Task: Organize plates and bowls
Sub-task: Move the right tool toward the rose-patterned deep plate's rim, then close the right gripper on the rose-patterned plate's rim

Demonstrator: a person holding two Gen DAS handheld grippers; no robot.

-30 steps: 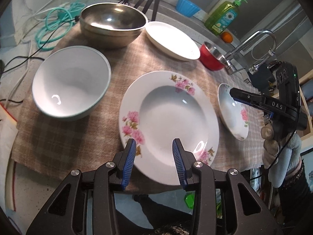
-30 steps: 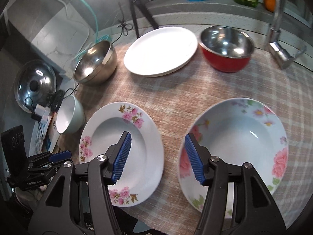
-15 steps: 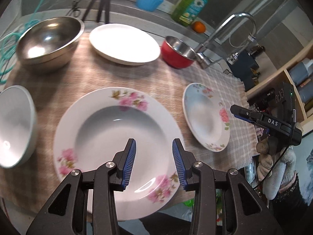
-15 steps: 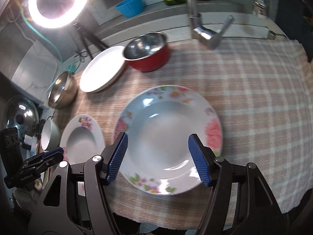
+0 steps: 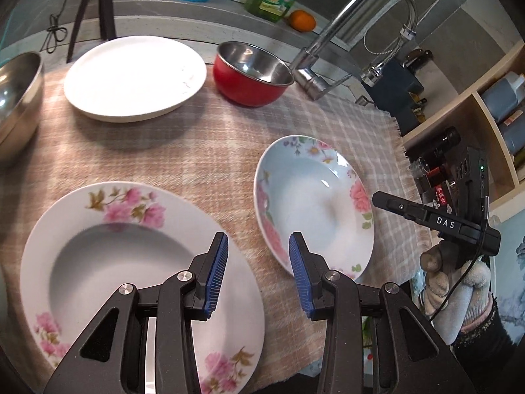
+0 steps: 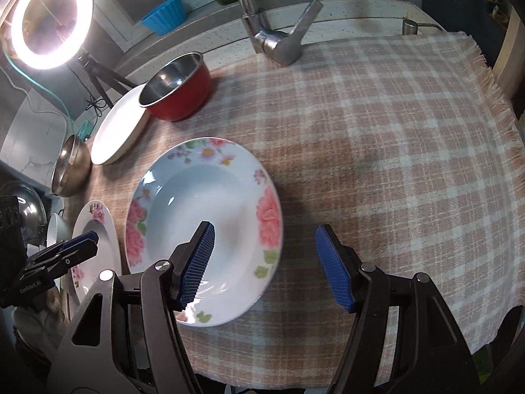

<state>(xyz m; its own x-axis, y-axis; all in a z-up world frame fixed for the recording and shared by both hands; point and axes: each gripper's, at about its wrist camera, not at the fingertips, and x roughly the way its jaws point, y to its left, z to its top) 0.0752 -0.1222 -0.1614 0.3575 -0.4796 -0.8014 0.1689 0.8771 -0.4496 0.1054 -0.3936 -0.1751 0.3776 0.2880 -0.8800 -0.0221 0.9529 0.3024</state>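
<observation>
Right gripper (image 6: 264, 262) is spread wide and empty, and over the last second it has swung from between the 2 flowered plates to straddle the right rim of the blue-tinted floral plate (image 6: 203, 203), which lies flat on the checked cloth near the counter's front edge. Left gripper (image 5: 257, 274), also spread and empty, has drifted off the pink-flowered plate (image 5: 98, 256) toward the gap between both plates. Likely the blue-tinted plate gets picked first for stacking. Behind sit the plain white plate (image 5: 134, 77) and red bowl (image 5: 251, 75).
</observation>
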